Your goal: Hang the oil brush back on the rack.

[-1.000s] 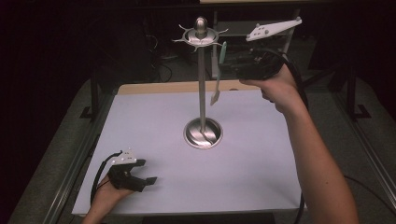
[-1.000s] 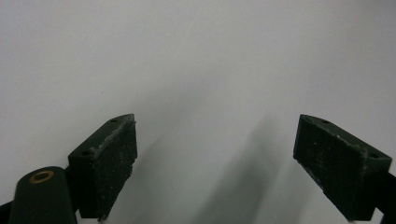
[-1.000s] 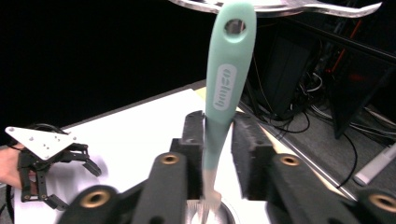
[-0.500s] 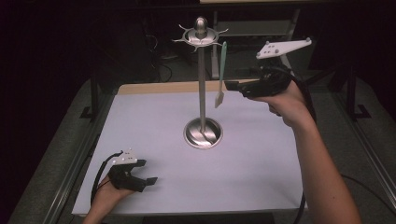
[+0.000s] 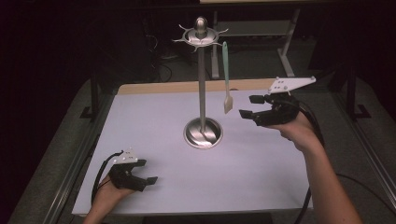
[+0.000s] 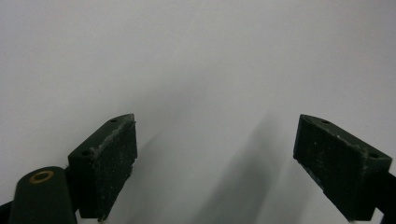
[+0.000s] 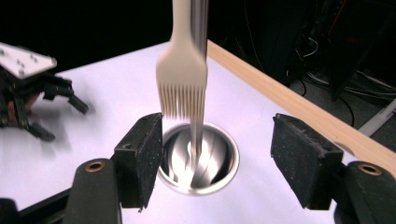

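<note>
Nearest, at the front left corner of the white table (image 5: 261, 182), the left gripper (image 5: 145, 179) rests in the person's left hand (image 5: 109, 193), low over the surface, its black jaws spread wide with bare table between them; the left gripper view shows its two pads (image 6: 109, 163) apart over plain white.

Farther in, near the middle of the table, the round polished base of a tall silver metal utensil stand (image 5: 202, 133) sits on the white surface, its slim pole rising to a spoked crown of hooks. From a hook on the right side of that crown hangs a pale mint-handled pastry brush with cream bristles (image 5: 226, 84), bristles down, clear of the table and just beside the pole.

Right of the brush, the right gripper (image 5: 250, 106) is held in the air in the right hand (image 5: 299, 133), pointing at the brush. Its jaws have just been opening and stand released, gripping nothing; in the right gripper view the bristles (image 7: 181, 79) hang beyond the jaws.
</note>
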Available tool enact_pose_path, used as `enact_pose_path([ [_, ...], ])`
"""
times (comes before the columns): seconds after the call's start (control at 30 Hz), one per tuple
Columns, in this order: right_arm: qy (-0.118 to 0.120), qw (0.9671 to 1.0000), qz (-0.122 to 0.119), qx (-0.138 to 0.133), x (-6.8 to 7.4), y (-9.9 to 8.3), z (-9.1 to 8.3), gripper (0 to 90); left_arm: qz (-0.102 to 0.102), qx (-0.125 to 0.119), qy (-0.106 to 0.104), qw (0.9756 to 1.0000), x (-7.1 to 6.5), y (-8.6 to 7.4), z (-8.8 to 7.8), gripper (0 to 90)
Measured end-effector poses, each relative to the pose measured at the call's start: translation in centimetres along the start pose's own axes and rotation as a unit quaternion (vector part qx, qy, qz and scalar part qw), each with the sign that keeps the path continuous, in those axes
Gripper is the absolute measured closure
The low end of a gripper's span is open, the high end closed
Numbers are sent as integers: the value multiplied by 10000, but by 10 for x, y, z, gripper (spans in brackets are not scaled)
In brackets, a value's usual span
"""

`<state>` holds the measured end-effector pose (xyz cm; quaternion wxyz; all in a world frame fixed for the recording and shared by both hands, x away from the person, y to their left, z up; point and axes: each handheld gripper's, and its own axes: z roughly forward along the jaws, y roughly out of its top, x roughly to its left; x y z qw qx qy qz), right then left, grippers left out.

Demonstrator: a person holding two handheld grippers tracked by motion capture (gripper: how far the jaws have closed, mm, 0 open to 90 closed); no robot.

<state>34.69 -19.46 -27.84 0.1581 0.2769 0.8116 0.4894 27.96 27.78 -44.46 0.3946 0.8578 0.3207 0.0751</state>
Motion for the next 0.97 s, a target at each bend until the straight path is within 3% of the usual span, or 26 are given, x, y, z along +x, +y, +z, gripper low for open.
enact_pose_path([
  [0.3, -152, 9997, 109, 177, 4, -63, 0, 314, -14, 12, -16, 10000, 0, -1, 1, 132],
  [0.43, -162, 9989, 312, 299, 3, -93, 1, 313, -91, -14, -40, 9999, -1, -2, 2, 132],
  [0.63, -200, 9976, 540, 380, 2, -129, 3, 313, -11, 29, -20, 10000, 0, -2, 1, 132],
  [0.8, -162, 9963, 650, 544, 4, -152, 7, 312, -9, 32, -31, 10000, 0, -2, 1, 132],
  [0.97, -121, 9961, 660, 571, 6, -155, 11, 308, 1, 39, -24, 10000, 0, -2, 0, 132],
])
